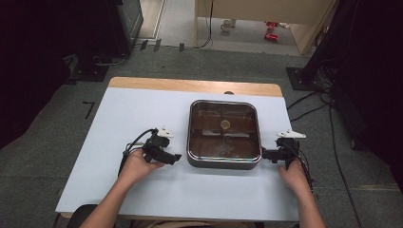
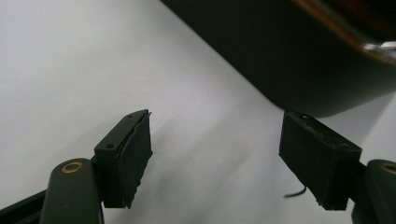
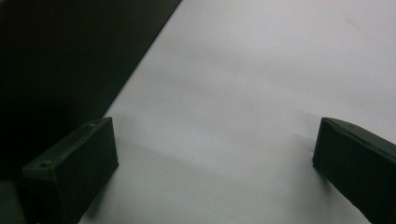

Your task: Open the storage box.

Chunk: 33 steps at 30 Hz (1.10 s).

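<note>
White table [image 1: 119,114] bears both hand-held grippers, jaws wide, flanking pan [image 1: 224,134]

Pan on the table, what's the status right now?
Left tool open, empty, beside the pan. Right tool open, empty, at its other side. Glass lid on. Nothing in the way.

The grey carpet floor [image 1: 43,156] surrounds the pale tabletop [image 1: 123,114]. Black cables [image 1: 328,123] lie at the right, and dark stands [image 1: 304,78] fill both upper corners.
</note>
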Motion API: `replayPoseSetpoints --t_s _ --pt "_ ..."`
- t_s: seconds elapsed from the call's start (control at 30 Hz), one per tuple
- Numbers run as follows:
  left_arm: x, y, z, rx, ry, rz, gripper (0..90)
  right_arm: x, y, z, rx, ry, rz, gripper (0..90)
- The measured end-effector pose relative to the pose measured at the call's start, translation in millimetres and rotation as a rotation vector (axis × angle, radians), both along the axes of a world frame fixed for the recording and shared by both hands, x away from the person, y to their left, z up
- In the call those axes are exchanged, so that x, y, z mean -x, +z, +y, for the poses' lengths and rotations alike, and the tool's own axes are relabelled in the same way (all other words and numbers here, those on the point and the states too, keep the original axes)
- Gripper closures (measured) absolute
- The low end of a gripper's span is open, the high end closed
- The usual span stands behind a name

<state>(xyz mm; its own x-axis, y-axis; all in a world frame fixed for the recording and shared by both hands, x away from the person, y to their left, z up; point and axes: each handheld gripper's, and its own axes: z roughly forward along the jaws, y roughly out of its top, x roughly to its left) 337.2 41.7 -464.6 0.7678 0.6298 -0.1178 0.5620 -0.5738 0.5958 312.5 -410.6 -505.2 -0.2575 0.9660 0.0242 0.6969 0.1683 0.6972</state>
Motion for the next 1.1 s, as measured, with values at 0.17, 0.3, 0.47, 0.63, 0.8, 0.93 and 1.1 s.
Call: replayPoseSetpoints --t_s 0.17,0.3,0.47,0.63,0.8,0.93,1.1 --pt "-4.2 15.0 -1.6 0.037 -0.017 0.006 26.1 0.0 0.0 0.0 0.0 0.0 0.0 0.0" --pt "-4.8 29.9 -5.2 0.054 -0.042 -0.025 26.2 0.0 0.0 0.0 0.001 0.001 -0.001 0.0" --pt "-9.5 43.8 -12.6 0.067 -0.058 -0.053 26.2 0.1 0.0 0.0 0.001 0.001 -0.001 0.0" --pt "-14.1 54.8 -24.1 0.074 -0.08 -0.081 26.2 0.0 0.0 0.0 0.001 0.0 0.0 0.0" --pt "-22.6 61.0 -38.0 0.06 -0.117 -0.08 26.3 0.0 0.0 -0.1 0.001 0.001 -0.001 0.0" --pt "-29.4 66.2 -48.9 0.064 -0.144 -0.071 26.4 0.0 0.0 0.0 0.0 0.0 -0.001 0.0" --pt "-35.5 70.5 -61.9 0.078 -0.164 -0.064 26.6 0.1 0.0 -0.1 0.001 0.001 -0.001 0.0"
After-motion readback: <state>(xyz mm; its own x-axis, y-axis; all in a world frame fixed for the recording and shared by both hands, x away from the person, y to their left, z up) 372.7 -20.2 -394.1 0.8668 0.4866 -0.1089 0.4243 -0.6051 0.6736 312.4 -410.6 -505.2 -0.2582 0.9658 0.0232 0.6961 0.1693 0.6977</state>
